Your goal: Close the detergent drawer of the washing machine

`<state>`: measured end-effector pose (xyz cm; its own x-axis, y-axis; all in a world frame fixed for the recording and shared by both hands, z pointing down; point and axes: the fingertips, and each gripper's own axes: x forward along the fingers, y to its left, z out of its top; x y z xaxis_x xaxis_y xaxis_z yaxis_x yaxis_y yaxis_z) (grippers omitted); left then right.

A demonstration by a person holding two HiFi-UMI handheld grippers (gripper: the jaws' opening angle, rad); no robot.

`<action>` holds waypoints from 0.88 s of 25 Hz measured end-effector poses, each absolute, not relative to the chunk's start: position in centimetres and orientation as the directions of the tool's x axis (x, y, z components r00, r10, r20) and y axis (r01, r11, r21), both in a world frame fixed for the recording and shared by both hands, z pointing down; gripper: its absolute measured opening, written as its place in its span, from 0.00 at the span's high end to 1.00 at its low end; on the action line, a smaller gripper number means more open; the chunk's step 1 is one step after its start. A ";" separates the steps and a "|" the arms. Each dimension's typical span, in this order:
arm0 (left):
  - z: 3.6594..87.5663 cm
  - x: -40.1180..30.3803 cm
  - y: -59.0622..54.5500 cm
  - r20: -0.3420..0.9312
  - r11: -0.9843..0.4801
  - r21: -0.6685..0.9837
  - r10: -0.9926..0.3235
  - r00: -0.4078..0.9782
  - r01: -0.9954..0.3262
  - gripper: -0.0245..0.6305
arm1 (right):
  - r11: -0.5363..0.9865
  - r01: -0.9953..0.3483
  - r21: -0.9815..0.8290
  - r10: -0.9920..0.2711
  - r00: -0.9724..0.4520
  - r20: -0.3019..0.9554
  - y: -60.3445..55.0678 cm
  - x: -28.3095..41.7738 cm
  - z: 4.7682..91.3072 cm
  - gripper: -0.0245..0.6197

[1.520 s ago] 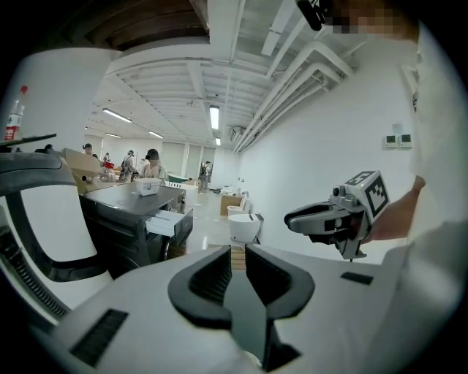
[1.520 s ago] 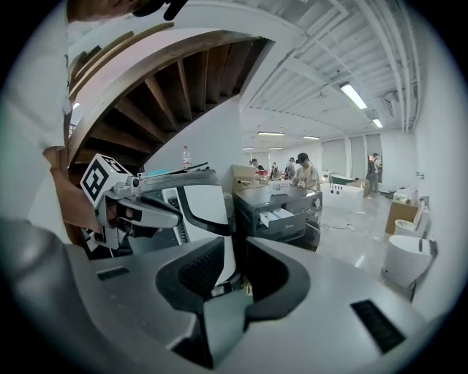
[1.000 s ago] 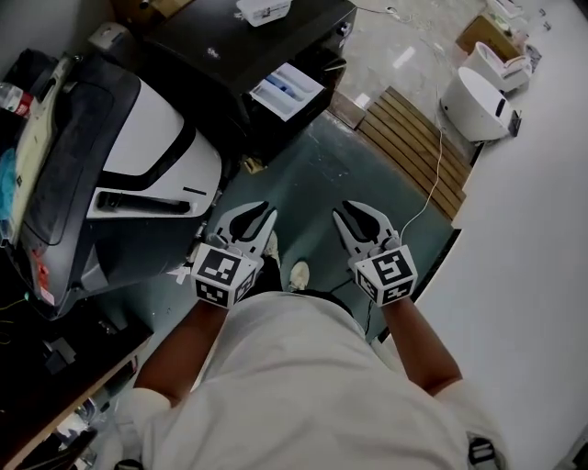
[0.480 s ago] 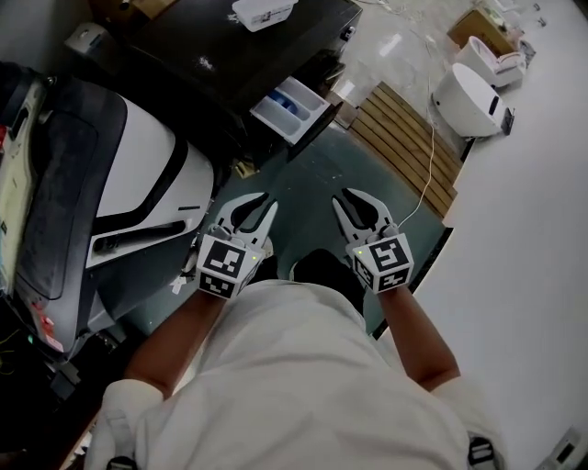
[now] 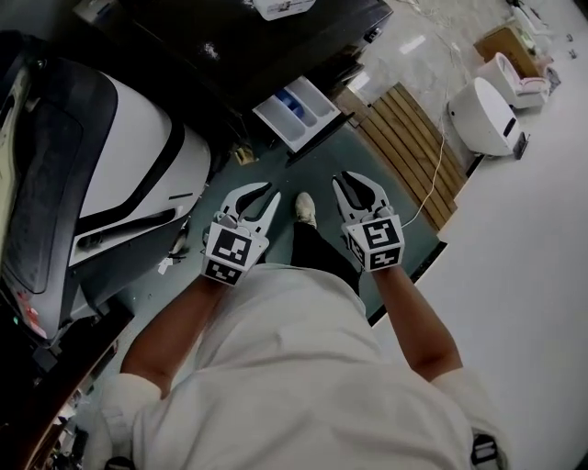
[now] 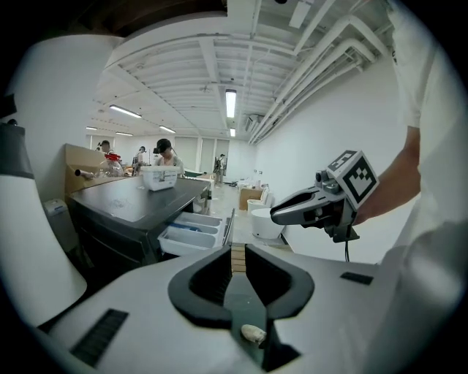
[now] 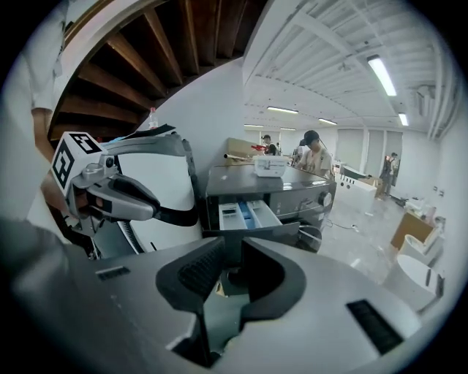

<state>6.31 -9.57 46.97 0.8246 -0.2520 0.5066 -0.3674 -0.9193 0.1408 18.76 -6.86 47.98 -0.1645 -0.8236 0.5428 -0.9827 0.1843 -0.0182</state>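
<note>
1. The white plastic detergent drawer with a blue compartment stood pulled out from the front of the dark, black-topped washing machine, at the top centre of the head view.
2. The left gripper hung just left of centre in that view, above the dull green floor and well apart from the drawer. Its jaws were parted by a narrow gap, with nothing between them.
3. The right gripper was level with it, just right of centre. Its jaws were likewise slightly spread and empty.
4. Both grippers pointed toward the top of the frame. In the left gripper view the drawer sat left of and above the jaws; in the right gripper view it sat directly above them.
5. A pale shoe showed on the floor between the two grippers.
6. A small translucent white plastic box rested on the machine's top, at the upper edge of the frame.
7. A large white-and-black rounded appliance filled the left side.
8. A brown wooden slatted platform lay right of the drawer, and a white rounded unit stood beyond it at the upper right.
</note>
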 end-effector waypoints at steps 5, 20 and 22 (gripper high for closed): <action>49.4 8.6 -10.0 0.531 -0.900 0.145 -0.280 0.800 -0.411 0.87 | 0.202 -0.979 -0.025 -0.811 -0.182 0.556 -9.2 21.9 50.2 0.85; 53.6 12.9 -11.0 0.581 -0.861 0.129 -0.336 0.741 -0.492 0.87 | 0.260 -0.965 -0.032 -0.762 -0.225 0.608 -13.5 25.4 54.9 0.85; 53.9 13.3 -11.3 0.585 -0.853 0.132 -0.345 0.734 -0.505 0.87 | 0.274 -0.961 -0.030 -0.755 -0.234 0.612 -14.1 25.6 55.3 0.85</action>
